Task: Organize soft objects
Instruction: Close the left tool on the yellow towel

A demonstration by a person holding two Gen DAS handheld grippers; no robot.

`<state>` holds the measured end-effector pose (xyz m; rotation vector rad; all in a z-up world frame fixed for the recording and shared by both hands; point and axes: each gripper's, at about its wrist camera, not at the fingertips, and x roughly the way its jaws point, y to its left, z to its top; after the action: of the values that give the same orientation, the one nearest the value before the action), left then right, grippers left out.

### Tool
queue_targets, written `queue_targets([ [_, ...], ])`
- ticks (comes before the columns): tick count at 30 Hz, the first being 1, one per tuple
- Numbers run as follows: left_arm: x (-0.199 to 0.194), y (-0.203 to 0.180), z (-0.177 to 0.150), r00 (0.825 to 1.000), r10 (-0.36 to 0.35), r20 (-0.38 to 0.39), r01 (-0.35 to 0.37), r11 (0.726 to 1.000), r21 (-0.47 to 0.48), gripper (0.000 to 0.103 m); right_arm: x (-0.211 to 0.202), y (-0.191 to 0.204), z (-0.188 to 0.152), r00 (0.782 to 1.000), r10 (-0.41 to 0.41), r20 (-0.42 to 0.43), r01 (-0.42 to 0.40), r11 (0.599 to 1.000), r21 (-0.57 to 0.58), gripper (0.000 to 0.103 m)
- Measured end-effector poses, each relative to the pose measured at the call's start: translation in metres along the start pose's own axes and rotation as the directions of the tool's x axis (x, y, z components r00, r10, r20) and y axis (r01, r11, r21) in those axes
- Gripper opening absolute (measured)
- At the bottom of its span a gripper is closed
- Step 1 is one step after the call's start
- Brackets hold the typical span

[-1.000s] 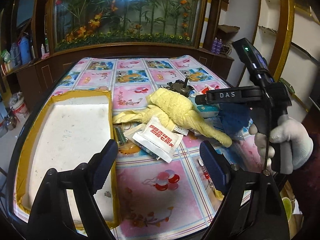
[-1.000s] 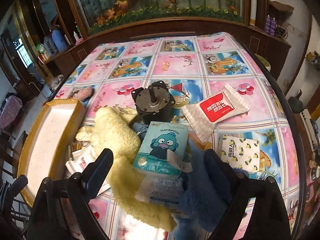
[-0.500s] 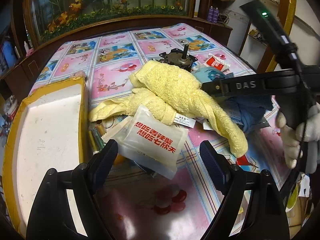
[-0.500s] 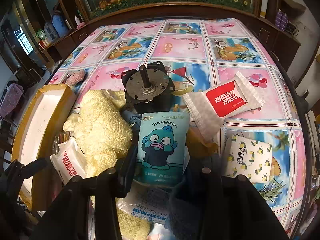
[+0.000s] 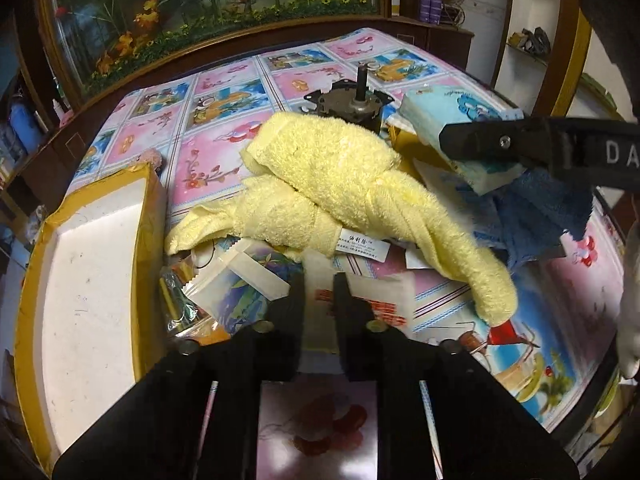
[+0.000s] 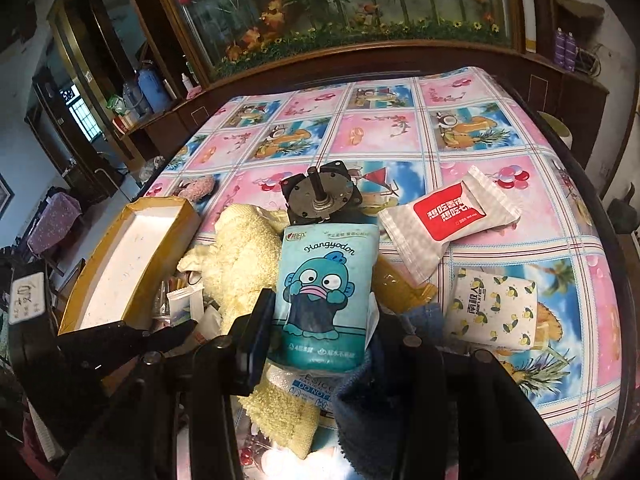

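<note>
left tool (image 5: 319,292): nipped narrow on white snack packet (image 5: 360,292), lower centre | right tool (image 6: 320,320): clamped on teal tissue pack (image 6: 326,292), centre | right view only: lemon-print pack (image 6: 492,308), lower right | yellow towel (image 5: 340,184) mid-frame

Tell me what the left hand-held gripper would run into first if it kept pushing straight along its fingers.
The left hand-held gripper is shut on the white snack packet. Straight beyond it lies the yellow towel, its nearest fold probably first, though depth is hard to judge through the fisheye.
</note>
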<state>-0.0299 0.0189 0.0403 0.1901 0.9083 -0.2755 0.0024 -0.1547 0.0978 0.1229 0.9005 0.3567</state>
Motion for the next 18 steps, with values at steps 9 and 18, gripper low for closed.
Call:
queue_targets([
  [9, -0.044, 0.007, -0.011, 0.99, -0.108, 0.096, 0.116, 0.99, -0.078, 0.009, -0.015, 0.007, -0.006, 0.999, 0.026, 0.043, -0.026, 1.0, 0.006, 0.042],
  [18, -0.085, 0.046, -0.038, 0.958, -0.208, 0.197, 0.243, 0.954, -0.175, 0.009, -0.033, 0.009, -0.021, 0.996, 0.05, 0.075, -0.052, 0.998, 0.026, 0.042],
])
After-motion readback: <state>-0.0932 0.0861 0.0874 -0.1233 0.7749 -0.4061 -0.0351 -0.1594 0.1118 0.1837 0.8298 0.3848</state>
